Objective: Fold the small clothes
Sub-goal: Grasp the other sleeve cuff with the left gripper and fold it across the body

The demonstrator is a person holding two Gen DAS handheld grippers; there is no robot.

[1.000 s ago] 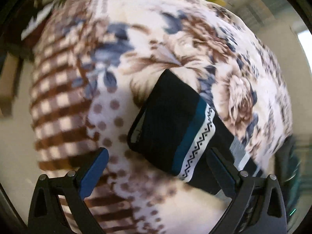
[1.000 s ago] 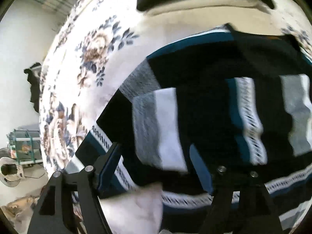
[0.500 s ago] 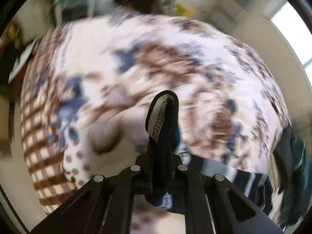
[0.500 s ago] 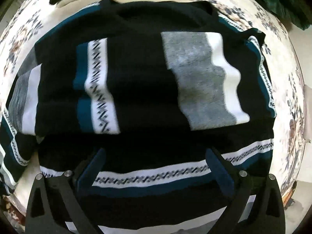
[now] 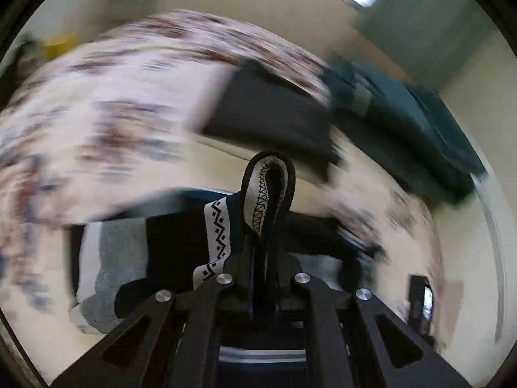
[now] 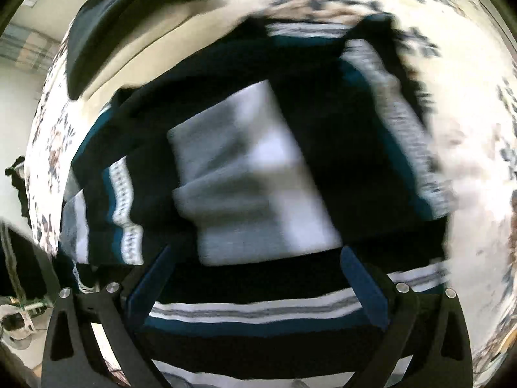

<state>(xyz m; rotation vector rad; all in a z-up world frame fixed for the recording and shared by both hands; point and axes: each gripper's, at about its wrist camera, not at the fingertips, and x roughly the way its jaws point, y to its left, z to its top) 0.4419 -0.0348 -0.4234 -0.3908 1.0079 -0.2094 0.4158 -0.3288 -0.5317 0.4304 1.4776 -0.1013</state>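
A black knit sweater [image 6: 252,168] with teal, white and grey bands lies partly folded on a floral blanket [image 6: 468,135]. My left gripper [image 5: 263,258] is shut on a pinched fold of the sweater's edge [image 5: 268,187], which stands up between the fingers, lifted above the rest of the sweater [image 5: 168,245]. My right gripper [image 6: 255,278] is open, its blue-padded fingers [image 6: 362,278] spread just over the sweater's lower bands. Both views are motion-blurred.
A dark folded garment [image 5: 268,113] and a dark green garment [image 5: 404,119] lie on the blanket [image 5: 97,113] beyond the sweater. The dark garment also shows at the top left of the right wrist view [image 6: 122,16]. A small dark device [image 5: 420,300] lies at the right.
My left gripper closed on the sweater's edge, lifted it and swung right. My right gripper stayed open and shifted over the sweater.
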